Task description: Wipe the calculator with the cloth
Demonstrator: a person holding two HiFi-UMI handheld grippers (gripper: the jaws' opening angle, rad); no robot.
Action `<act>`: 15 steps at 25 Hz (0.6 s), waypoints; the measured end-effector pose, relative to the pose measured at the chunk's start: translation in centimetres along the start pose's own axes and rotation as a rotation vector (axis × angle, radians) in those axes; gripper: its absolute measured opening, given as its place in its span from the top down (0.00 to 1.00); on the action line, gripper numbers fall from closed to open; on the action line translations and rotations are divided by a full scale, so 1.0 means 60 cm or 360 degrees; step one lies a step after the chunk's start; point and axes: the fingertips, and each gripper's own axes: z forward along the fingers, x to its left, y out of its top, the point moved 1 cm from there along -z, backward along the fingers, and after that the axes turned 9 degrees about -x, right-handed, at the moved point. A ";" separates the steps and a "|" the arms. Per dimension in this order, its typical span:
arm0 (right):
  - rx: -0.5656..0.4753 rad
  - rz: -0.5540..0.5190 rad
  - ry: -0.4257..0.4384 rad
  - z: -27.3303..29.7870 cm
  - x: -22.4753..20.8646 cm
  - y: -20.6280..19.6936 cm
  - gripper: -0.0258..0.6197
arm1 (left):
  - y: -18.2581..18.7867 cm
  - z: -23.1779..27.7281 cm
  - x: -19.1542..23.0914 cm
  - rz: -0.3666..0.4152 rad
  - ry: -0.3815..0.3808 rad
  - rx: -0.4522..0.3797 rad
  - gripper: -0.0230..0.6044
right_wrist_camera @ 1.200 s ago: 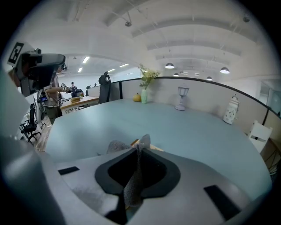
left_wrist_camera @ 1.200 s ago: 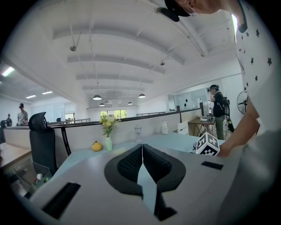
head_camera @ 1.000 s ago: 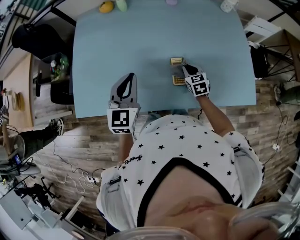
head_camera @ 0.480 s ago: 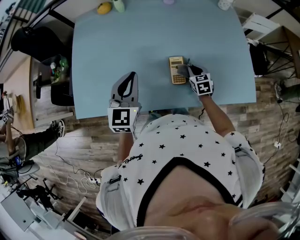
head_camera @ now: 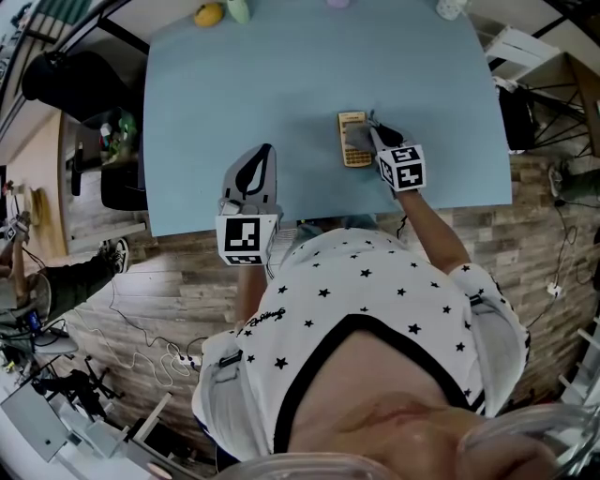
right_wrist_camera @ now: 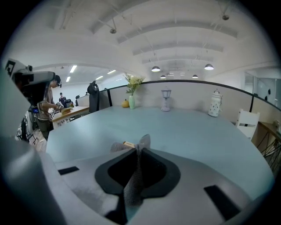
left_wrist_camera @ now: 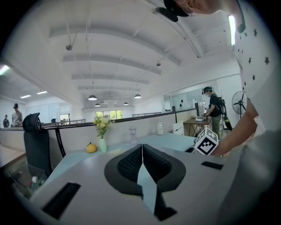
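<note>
The calculator (head_camera: 352, 141) lies on the surface (head_camera: 281, 84), in its near right part, not far from the near edge. The cloth (head_camera: 360, 140) lies on the calculator and is pinched between the fingers (right_wrist_camera: 157, 171) of the right gripper (head_camera: 374, 128), which comes in from the near right side. The left gripper (head_camera: 264, 153) is at the near edge of the surface, to the left of the calculator and well apart from it. Along the far edge stand a fruit (head_camera: 210, 13) and, just right of it, a vase (head_camera: 242, 9); a jar (head_camera: 452, 8) is at the far right corner. A chair (head_camera: 56, 80) is beside the surface, on its left.
</note>
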 end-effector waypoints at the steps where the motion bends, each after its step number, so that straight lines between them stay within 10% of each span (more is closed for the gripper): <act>1: -0.0016 0.0010 0.0031 0.001 0.012 0.005 0.91 | 0.000 0.001 -0.001 -0.0004 0.0000 -0.0002 0.91; 15: 0.0065 -0.0035 0.0384 -0.004 0.157 -0.034 0.91 | -0.003 -0.003 -0.011 -0.0006 -0.0019 0.0002 0.91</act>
